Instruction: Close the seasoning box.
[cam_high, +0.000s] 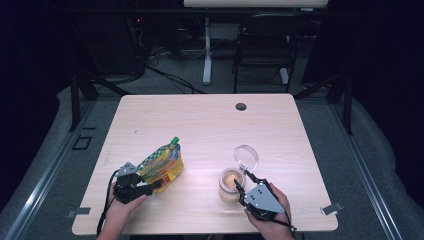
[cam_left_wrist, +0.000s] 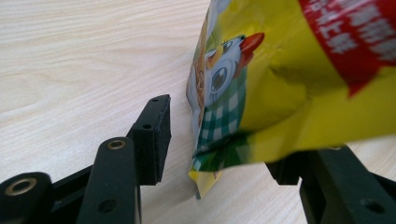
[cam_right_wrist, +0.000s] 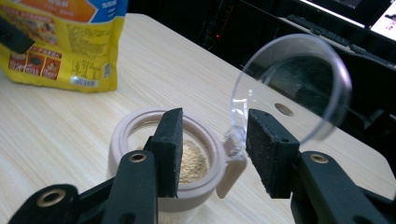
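Desk (cam_high: 210, 125): pale wood, centre of the high view. Pouch (cam_high: 161, 164): yellow and green, lower left, standing on desk. Jar (cam_high: 231, 185): lower centre-right, tan powder inside, clear lid (cam_high: 246, 156) hinged open and upright. Left gripper (cam_high: 156, 184): lower left, jaws apart either side of pouch's bottom corner, not pressing. Right gripper (cam_high: 240, 181): lower right, jaws apart astride jar's rim at the hinge, gripping nothing.

L tool (cam_high: 150, 186): black body, grey 3-cornered plate at its 11 o'clock, black cable trailing to 6 o'clock. R tool (cam_high: 241, 183): black, grey plate w/ small holes on top, black cable. Both: black jaws w/ flat rough pads, brass-ringed screw holes. Forearms bare, no sleeves.
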